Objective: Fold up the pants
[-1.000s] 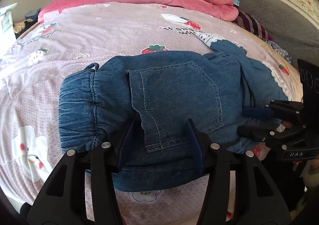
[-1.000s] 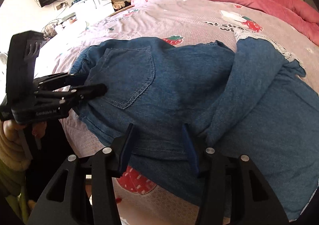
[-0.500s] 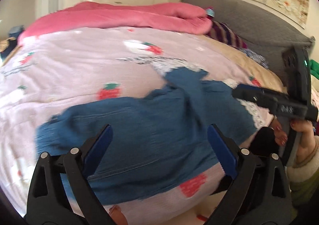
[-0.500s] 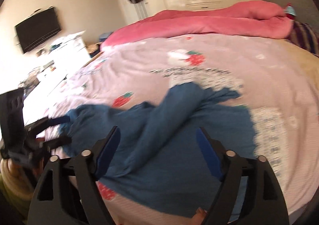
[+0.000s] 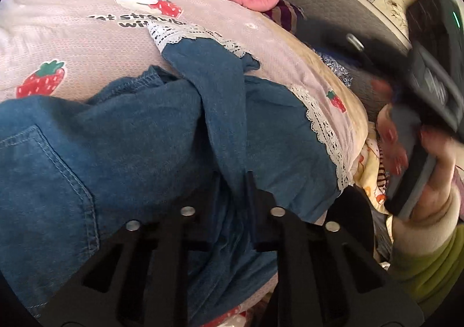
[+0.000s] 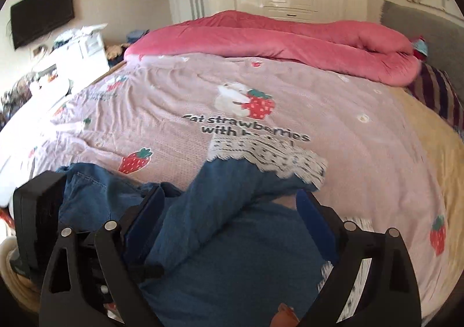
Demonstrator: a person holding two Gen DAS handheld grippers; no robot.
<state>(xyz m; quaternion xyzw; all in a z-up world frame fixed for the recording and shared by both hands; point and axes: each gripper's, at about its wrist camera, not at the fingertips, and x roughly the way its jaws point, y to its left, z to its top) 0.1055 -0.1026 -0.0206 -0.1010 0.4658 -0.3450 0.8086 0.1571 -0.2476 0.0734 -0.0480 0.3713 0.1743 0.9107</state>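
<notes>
Left wrist view: the left gripper has its jaws closed on a raised fold of the denim pants. Right wrist view: the right gripper has its jaws spread wide, with a twisted pant leg lying between them, touching neither pad. The pants lie crumpled near the front edge of the pink strawberry-print bedspread. A rolled pink duvet lies across the far side of the bed.
</notes>
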